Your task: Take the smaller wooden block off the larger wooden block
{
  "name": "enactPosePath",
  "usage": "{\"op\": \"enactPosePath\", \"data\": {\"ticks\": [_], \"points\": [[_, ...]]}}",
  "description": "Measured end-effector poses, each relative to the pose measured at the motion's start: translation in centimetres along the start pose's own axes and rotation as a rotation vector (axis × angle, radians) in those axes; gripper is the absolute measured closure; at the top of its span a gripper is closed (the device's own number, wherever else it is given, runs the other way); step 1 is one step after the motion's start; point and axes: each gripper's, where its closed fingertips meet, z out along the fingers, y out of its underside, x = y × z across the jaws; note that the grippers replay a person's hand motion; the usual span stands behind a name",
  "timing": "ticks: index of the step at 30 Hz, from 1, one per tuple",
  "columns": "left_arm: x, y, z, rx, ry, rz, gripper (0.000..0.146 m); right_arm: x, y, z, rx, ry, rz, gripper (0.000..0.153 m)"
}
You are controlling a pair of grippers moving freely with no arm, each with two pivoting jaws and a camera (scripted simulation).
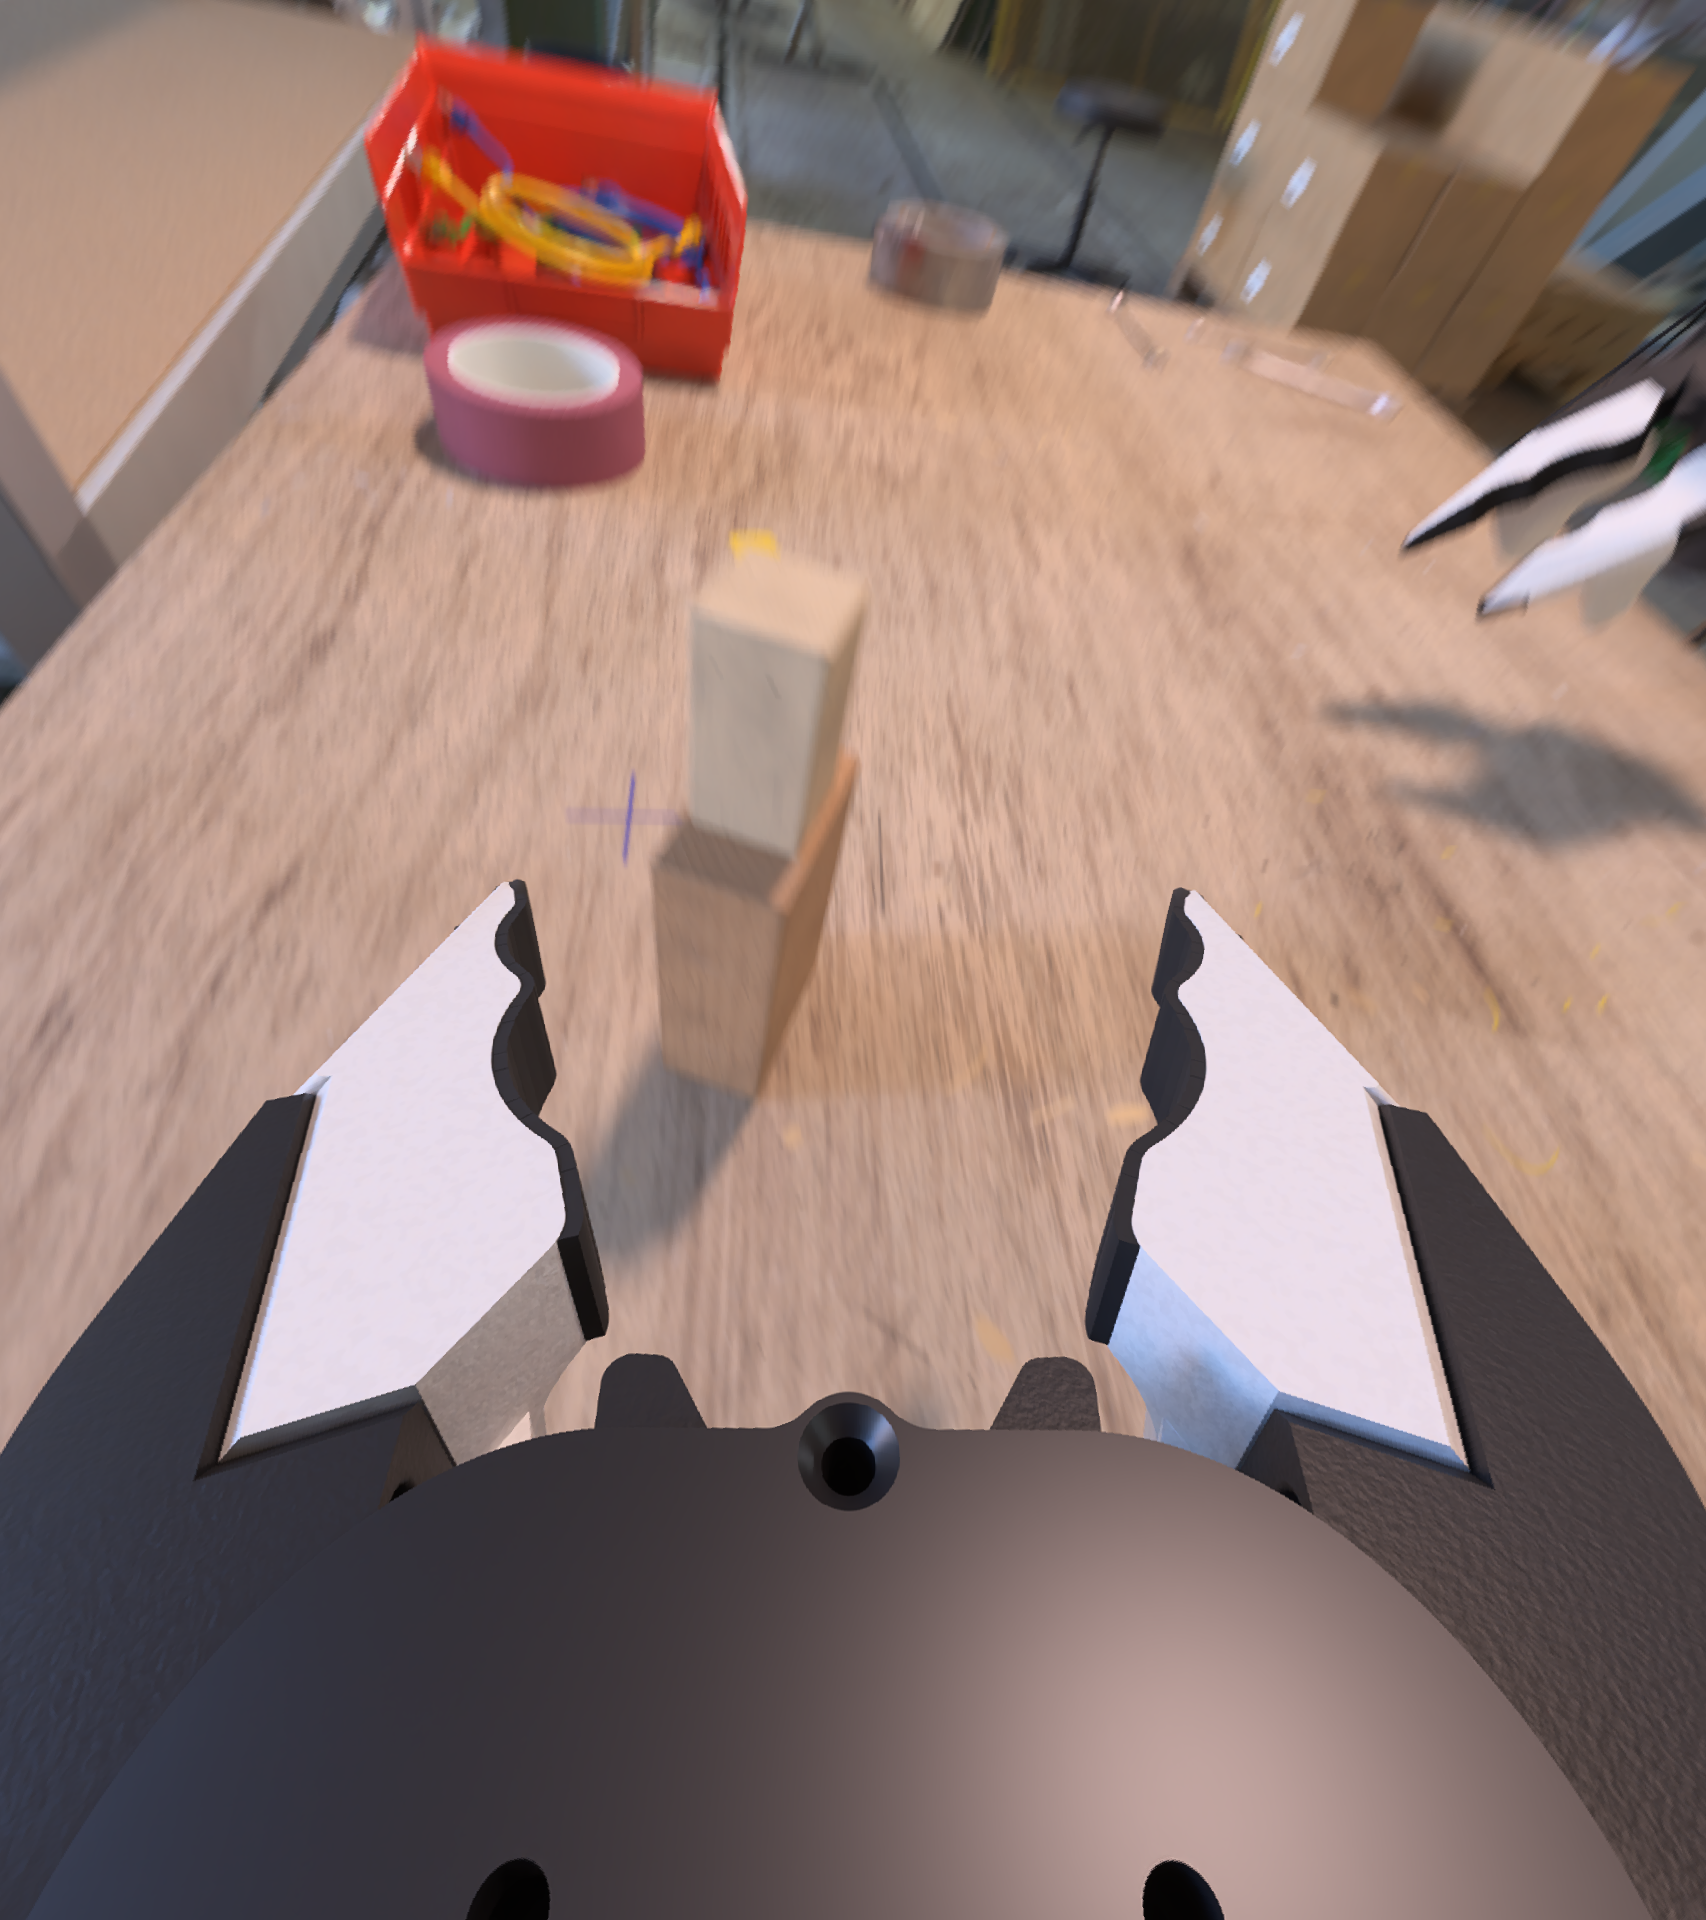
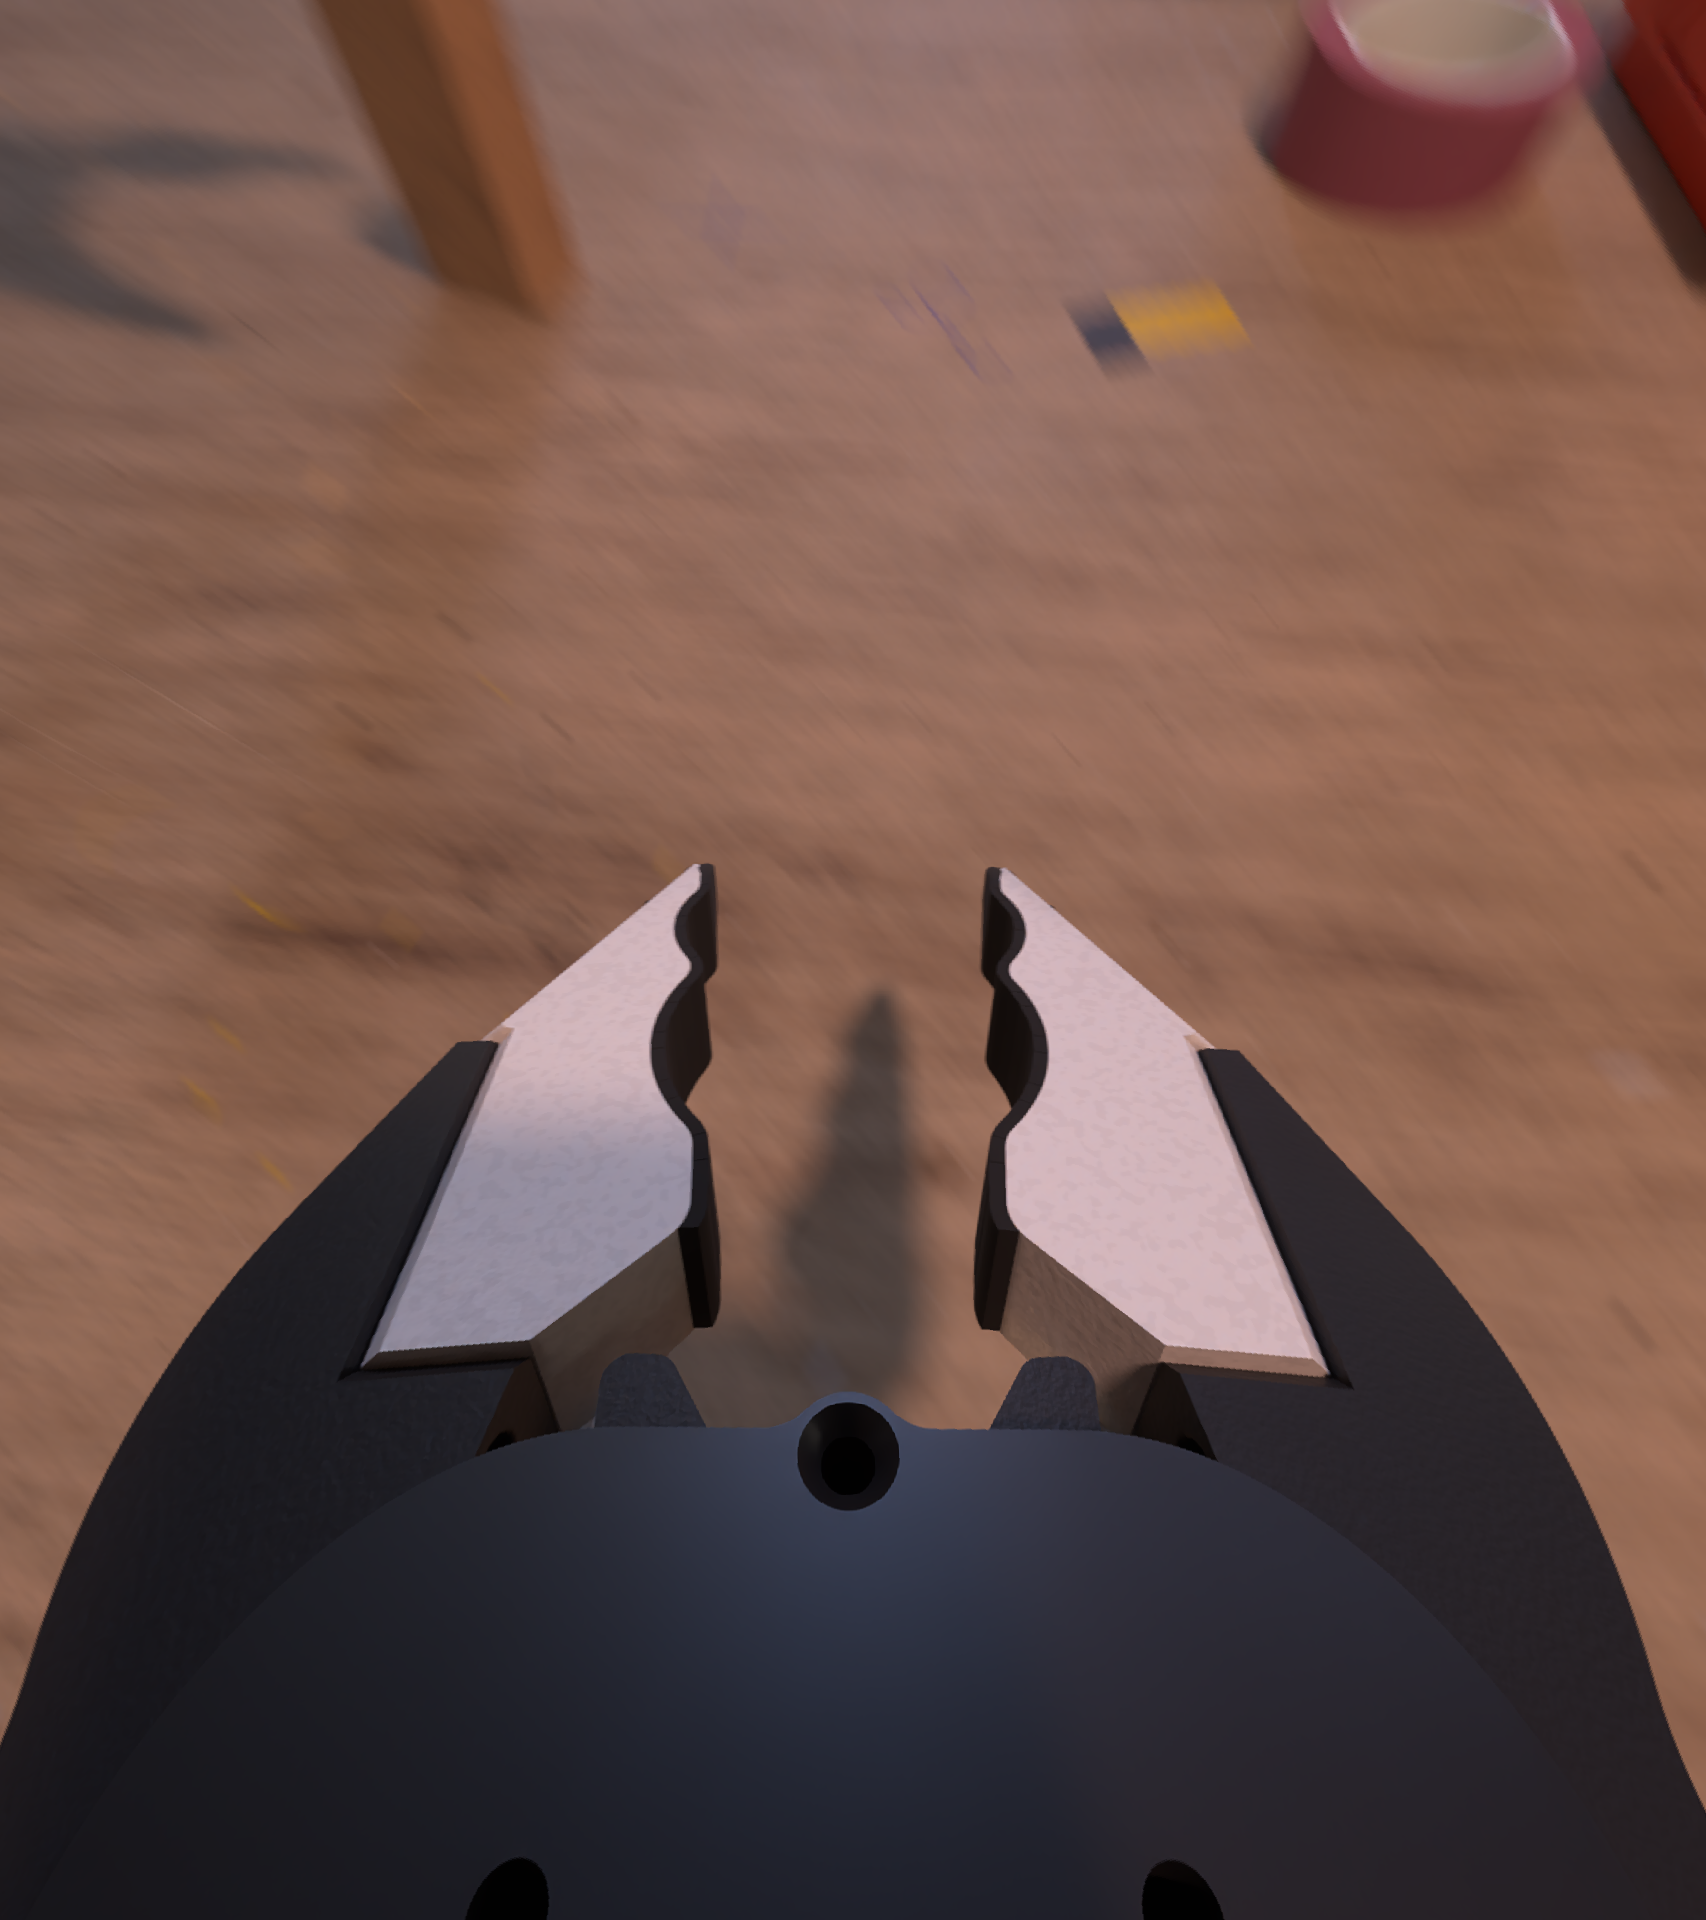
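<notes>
A pale smaller wooden block (image 1: pixel 771 707) stands upright on top of a tan larger wooden block (image 1: pixel 724 966) on the wooden table (image 1: pixel 1088 727), in the middle of the left wrist view. My left gripper (image 1: pixel 849 891) is open and empty, just short of the stack, level with the lower block. My right gripper (image 2: pixel 849 873) is open and empty above bare table; it also shows at the right of the left wrist view (image 1: pixel 1446 575), well apart from the stack. In the right wrist view only the lower part of the larger block (image 2: pixel 454 145) shows at the top left.
A red bin (image 1: pixel 558 208) of coloured parts and a pink tape roll (image 1: pixel 537 405) stand at the far left. A grey tape roll (image 1: pixel 937 255) sits at the far edge. A yellow marker (image 2: pixel 1171 317) lies on the table. The table's left edge (image 1: pixel 153 540) is near.
</notes>
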Motion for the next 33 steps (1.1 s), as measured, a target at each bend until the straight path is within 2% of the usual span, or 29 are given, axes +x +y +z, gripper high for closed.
{"op": "enactPosePath", "data": {"ticks": [2,4,7,9,10,13,14,16,17,18,20,22,24,26,29,33], "points": [[-1.0,-2.6,0.6,0.082,0.070,0.001,0.028,-5.6,-4.2,3.1,0.108,-0.108,-0.030,0.090],[-1.5,-3.8,1.2,0.095,0.119,0.031,0.037,-10.7,-6.7,7.0,0.145,-0.214,0.011,0.085],[-1.1,-3.5,2.3,0.057,0.242,0.002,0.038,-16.2,-7.8,11.6,0.080,-0.337,0.099,0.077],[-0.4,-2.7,2.9,0.040,0.322,-0.012,0.037,-19.8,-7.4,11.7,0.084,-0.464,0.060,0.067],[-0.4,-2.3,3.3,0.035,0.329,-0.006,0.037,-20.8,-6.6,11.6,0.084,-0.468,-0.010,0.062],[-0.3,-2.1,4.0,0.051,0.353,-0.026,0.042,-22.2,-4.3,12.6,0.022,-0.300,-0.162,0.060],[-0.3,-2.4,4.1,0.065,0.362,-0.032,0.054,-22.6,-4.5,12.9,0.039,-0.267,-0.155,0.066],[-0.6,-2.9,4.2,0.078,0.345,-0.033,0.091,-23.3,-5.2,13.8,0.055,-0.242,-0.150,0.073],[-0.7,-3.1,4.2,0.083,0.337,-0.033,0.104,-23.2,-5.3,14.3,0.035,-0.207,-0.169,0.072],[-0.8,-3.2,4.1,0.084,0.332,-0.033,0.110,-22.9,-5.1,14.6,0.007,-0.163,-0.195,0.068],[-0.8,-3.2,4.1,0.082,0.321,-0.026,0.110,-22.6,-4.1,14.4,-0.030,-0.113,-0.242,0.065],[-0.9,-3.1,4.1,0.073,0.305,-0.012,0.110,-22.3,-2.4,13.8,-0.079,-0.102,-0.279,0.068],[-0.9,-3.1,4.0,0.048,0.280,0.011,0.111,-21.9,-1.6,13.5,-0.101,-0.080,-0.313,0.078],[-1.0,-3.0,3.9,0.026,0.259,0.035,0.112,-22.4,-1.5,13.6,-0.106,-0.140,-0.268,0.098],[-0.9,-3.0,3.8,0.023,0.257,0.036,0.112,-22.7,-1.6,14.1,-0.129,-0.205,-0.201,0.100],[-0.8,-3.0,3.7,0.023,0.254,0.046,0.112,-22.3,-1.6,14.3,-0.117,-0.197,-0.226,0.111]]}}
